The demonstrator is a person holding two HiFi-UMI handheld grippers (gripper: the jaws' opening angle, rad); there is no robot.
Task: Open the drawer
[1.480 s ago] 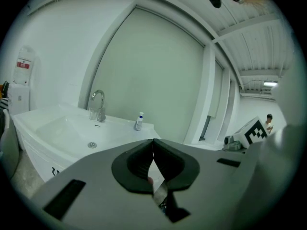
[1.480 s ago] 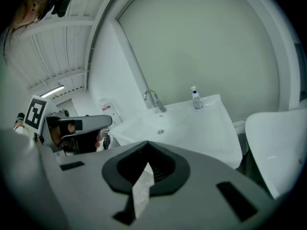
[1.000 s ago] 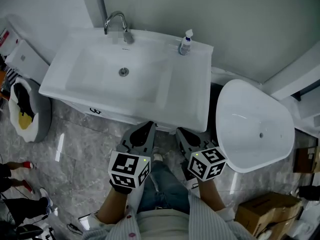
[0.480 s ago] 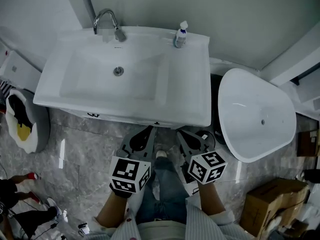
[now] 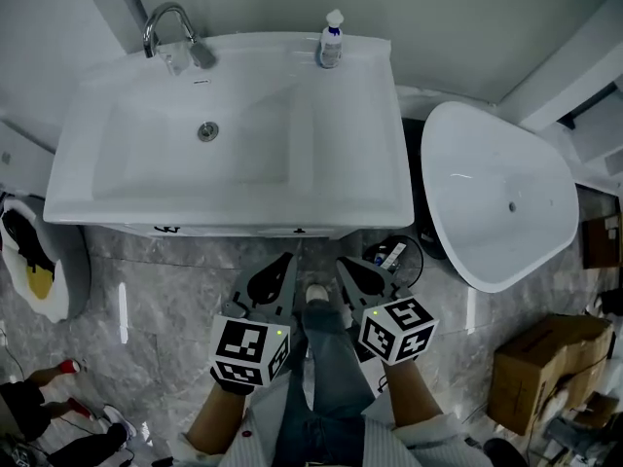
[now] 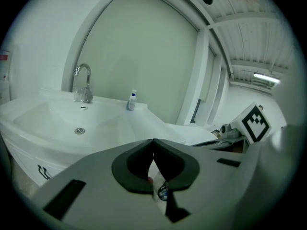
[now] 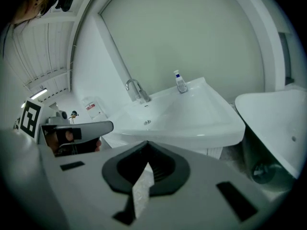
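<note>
The white vanity sink fills the upper head view, with a chrome faucet and a small soap bottle at its back. Under its front rim a strip of the drawer front shows, with dark handles. My left gripper and right gripper hover side by side just in front of that rim, apart from it. Both are shut with nothing between the jaws. In the left gripper view the drawer front and a handle sit low left, below the basin.
A white oval tub stands right of the vanity, with a cable coil on the floor between them. A cardboard box sits at the lower right, a bin at the left. My jeans leg is below the grippers.
Both grippers have sunk lower in front of the vanity, staying shut. The sink has shifted up and left in the head view.
</note>
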